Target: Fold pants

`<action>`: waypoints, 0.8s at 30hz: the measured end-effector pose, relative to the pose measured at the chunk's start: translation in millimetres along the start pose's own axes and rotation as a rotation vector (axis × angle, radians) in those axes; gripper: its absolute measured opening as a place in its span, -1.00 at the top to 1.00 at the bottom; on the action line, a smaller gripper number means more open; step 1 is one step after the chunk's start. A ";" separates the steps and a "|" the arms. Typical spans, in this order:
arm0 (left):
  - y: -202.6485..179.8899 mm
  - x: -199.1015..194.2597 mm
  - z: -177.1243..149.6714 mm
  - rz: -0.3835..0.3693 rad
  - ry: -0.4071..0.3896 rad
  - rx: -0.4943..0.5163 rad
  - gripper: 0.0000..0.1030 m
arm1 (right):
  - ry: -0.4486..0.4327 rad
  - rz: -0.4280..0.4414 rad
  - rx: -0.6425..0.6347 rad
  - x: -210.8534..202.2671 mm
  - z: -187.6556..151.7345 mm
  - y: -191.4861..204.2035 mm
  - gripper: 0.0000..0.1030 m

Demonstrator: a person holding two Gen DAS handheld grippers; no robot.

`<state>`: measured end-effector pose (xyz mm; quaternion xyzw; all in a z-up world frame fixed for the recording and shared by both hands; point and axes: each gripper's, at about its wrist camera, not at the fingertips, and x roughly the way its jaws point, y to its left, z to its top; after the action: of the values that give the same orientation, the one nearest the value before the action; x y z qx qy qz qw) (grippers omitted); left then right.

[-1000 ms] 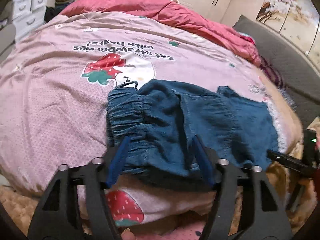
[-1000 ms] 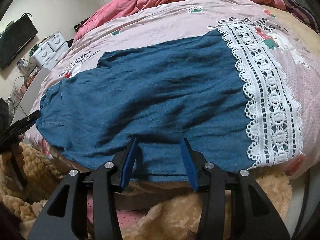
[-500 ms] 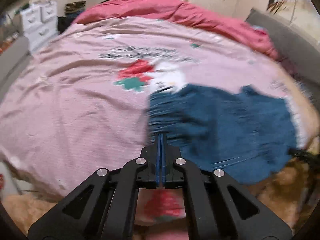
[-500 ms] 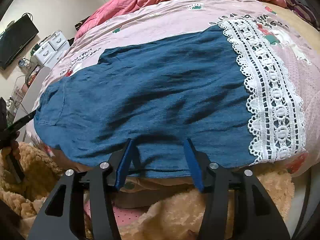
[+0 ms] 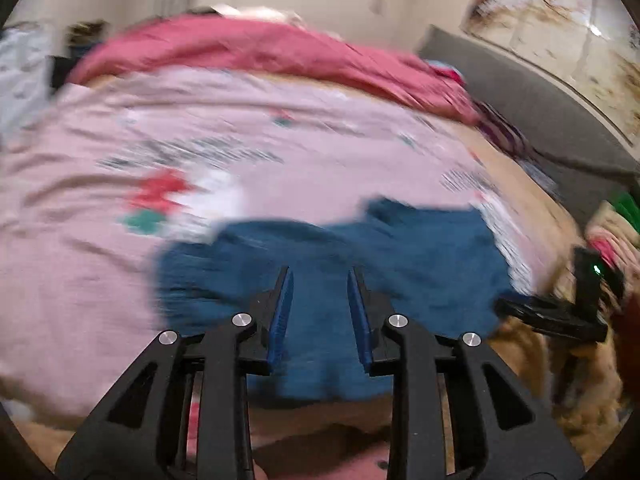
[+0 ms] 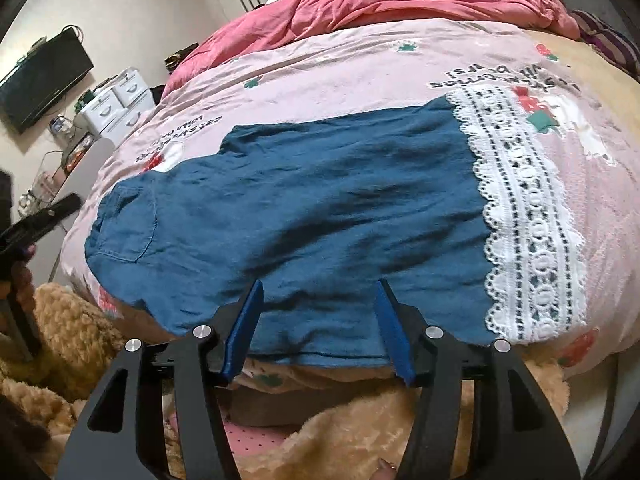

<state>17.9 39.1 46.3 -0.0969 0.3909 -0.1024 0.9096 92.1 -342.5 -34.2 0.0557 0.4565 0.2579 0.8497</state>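
The bed [image 6: 360, 72], under a pink printed cover, fills the space ahead of both tongs, a red quilt [image 6: 400, 4] bunched at its far side. Blue pants [image 6: 320, 216] lie flat at the near edge, right in front of both tongs, white lace hem [image 6: 532, 240] to the right. The right tongs [image 6: 320, 328] stand apart over the near edge of the cloth, clamping nothing. The left tongs [image 5: 320, 312], blurred, have just been opening, their gap empty above the waist end.
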 end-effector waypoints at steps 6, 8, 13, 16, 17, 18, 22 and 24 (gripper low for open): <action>1.5 58.0 -38.0 0.149 0.228 0.088 0.46 | 0.086 -0.055 0.064 17.3 -11.5 -18.8 -0.09; 15.8 57.4 -50.3 0.113 0.236 0.078 0.46 | 0.092 -0.057 0.059 16.8 -12.9 -18.2 -0.09; 14.7 40.8 -47.6 0.089 0.246 0.090 0.48 | 0.096 -0.075 0.001 8.4 -2.3 -5.9 -0.08; 0.4 25.4 -26.1 0.056 0.174 0.144 0.18 | 0.024 -0.047 -0.068 -7.6 18.7 9.9 -0.08; -5.6 20.4 -19.7 0.056 0.149 0.178 0.16 | 0.001 -0.028 -0.098 -11.4 30.6 17.6 -0.08; -12.3 18.3 -11.4 0.054 0.127 0.211 0.13 | -0.012 -0.011 -0.121 -11.5 42.1 24.4 -0.08; -21.7 37.1 6.5 0.028 0.125 0.284 0.12 | -0.020 0.041 -0.224 6.9 84.5 51.4 -0.08; -18.1 51.7 4.3 0.010 0.142 0.275 0.12 | -0.007 0.058 -0.290 26.3 107.9 68.9 -0.08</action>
<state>53.8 8.6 18.1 0.0379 0.4370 -0.1571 0.8848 164.0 -255.2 31.2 -0.0536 0.4098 0.3452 0.8426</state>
